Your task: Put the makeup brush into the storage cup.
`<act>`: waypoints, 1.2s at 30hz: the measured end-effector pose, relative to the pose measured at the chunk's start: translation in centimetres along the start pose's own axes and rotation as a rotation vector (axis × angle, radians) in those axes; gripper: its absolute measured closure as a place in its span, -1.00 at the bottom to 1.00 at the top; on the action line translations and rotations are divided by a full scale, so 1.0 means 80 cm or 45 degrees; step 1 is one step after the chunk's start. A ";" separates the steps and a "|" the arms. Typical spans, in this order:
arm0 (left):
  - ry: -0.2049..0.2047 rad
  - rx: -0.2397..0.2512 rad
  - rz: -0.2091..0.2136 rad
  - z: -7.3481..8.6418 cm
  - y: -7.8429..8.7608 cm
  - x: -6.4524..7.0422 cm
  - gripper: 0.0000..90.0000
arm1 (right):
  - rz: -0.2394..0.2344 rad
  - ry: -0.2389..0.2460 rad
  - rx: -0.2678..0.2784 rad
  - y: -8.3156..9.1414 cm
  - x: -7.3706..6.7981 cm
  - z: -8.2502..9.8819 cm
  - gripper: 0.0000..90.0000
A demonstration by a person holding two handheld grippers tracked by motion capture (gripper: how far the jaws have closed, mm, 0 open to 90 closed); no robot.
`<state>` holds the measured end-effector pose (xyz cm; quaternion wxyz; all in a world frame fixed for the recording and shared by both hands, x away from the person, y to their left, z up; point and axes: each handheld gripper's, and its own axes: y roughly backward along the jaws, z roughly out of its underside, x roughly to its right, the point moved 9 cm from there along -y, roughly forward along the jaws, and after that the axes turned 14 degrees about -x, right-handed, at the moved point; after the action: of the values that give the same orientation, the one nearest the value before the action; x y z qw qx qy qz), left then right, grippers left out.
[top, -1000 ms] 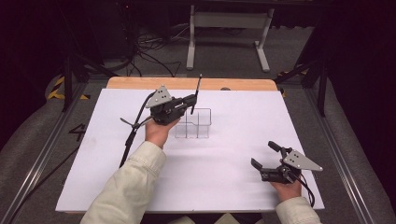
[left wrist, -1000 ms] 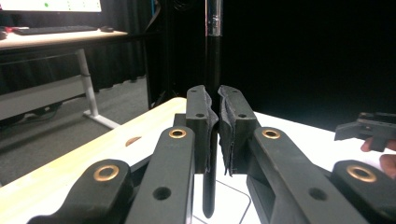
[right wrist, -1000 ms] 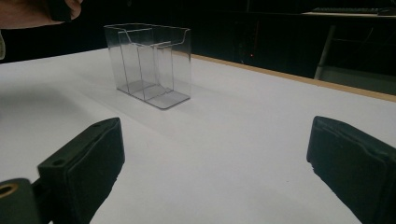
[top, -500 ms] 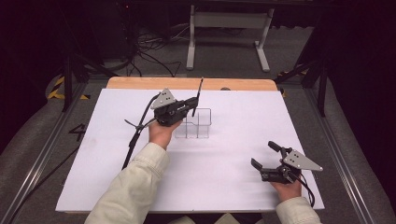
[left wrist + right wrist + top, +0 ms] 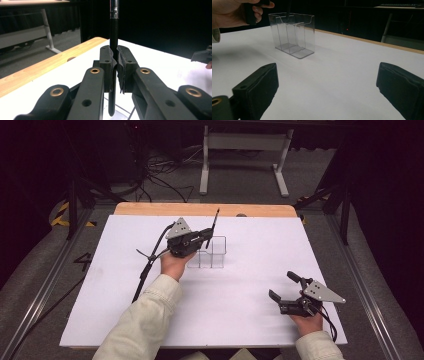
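A thin black pen stands nearly upright in my left gripper, whose pads are shut on it. Its lower end hangs over the left part of a clear plastic holder with upright dividers, at the middle of the white table. The pen's tip shows dark at the holder's top edge in the right gripper view. My right gripper rests near the table's front right, open with nothing between its pads, facing the holder.
A wooden strip runs along the table's far edge. Beyond it stand a white metal frame and floor cables. A black cable trails from the left gripper across the table's left half.
The left hand with the pen has shifted slightly to the right, closer over the holder. The right gripper has stayed put.
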<state>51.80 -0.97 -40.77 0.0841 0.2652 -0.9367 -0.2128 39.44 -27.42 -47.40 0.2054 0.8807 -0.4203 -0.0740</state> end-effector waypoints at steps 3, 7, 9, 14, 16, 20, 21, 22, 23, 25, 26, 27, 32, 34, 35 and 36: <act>-0.014 -0.011 -0.004 0.002 -0.002 0.001 0.84 | -0.001 -0.002 -0.001 0.000 0.000 0.000 -0.90; -0.026 -0.034 -0.007 0.005 -0.005 0.003 0.84 | -0.001 -0.002 -0.001 0.000 0.000 0.000 -0.90; -0.025 -0.044 -0.008 0.007 -0.006 0.003 0.84 | -0.003 -0.002 0.001 0.000 0.000 0.000 -0.90; -0.028 -0.061 -0.014 0.010 -0.008 0.003 0.84 | -0.004 -0.002 0.001 0.000 0.000 0.000 -0.90; -0.035 -0.064 -0.014 0.010 -0.009 0.003 0.84 | -0.004 -0.002 0.001 0.000 0.000 0.000 -0.90; -0.021 -0.069 -0.008 0.011 -0.009 0.003 0.84 | -0.005 -0.002 0.001 0.000 0.000 0.000 -0.90; -0.020 -0.067 -0.008 0.011 -0.009 0.003 0.84 | -0.005 -0.002 0.000 0.000 0.000 0.000 -0.90; -0.020 -0.070 -0.004 0.011 -0.008 0.003 0.84 | -0.005 -0.002 0.000 0.000 0.000 0.000 -0.90; -0.020 -0.069 -0.008 0.011 -0.008 0.003 0.83 | -0.005 -0.002 0.000 0.000 0.000 0.000 -0.90; -0.008 -0.071 0.000 0.012 -0.008 0.002 0.83 | -0.003 -0.001 -0.001 0.000 0.000 0.000 -0.90; 0.022 -0.067 0.026 0.011 -0.008 0.002 0.74 | -0.003 0.000 0.000 0.000 0.000 0.000 -0.90; 0.064 -0.056 0.068 0.011 -0.009 0.003 0.50 | -0.003 0.000 0.000 0.000 0.000 0.000 -0.90; 0.103 -0.027 0.118 0.006 -0.003 0.006 -0.21 | -0.003 -0.006 -0.001 0.000 0.000 0.000 -0.90; 0.113 -0.028 0.144 0.005 0.003 0.009 -0.39 | -0.003 -0.015 -0.003 0.000 0.001 0.000 -0.90; 0.118 -0.033 0.158 0.004 0.005 0.011 -0.44 | -0.003 -0.015 -0.003 0.000 0.001 0.000 -0.90; 0.116 -0.034 0.175 0.003 0.010 0.013 -0.49 | -0.003 -0.016 -0.004 0.000 0.001 0.000 -0.90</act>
<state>50.43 -0.82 -40.61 0.1444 0.2085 -0.9449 -0.2068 39.49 -27.47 -47.42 0.2040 0.8805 -0.4202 -0.0805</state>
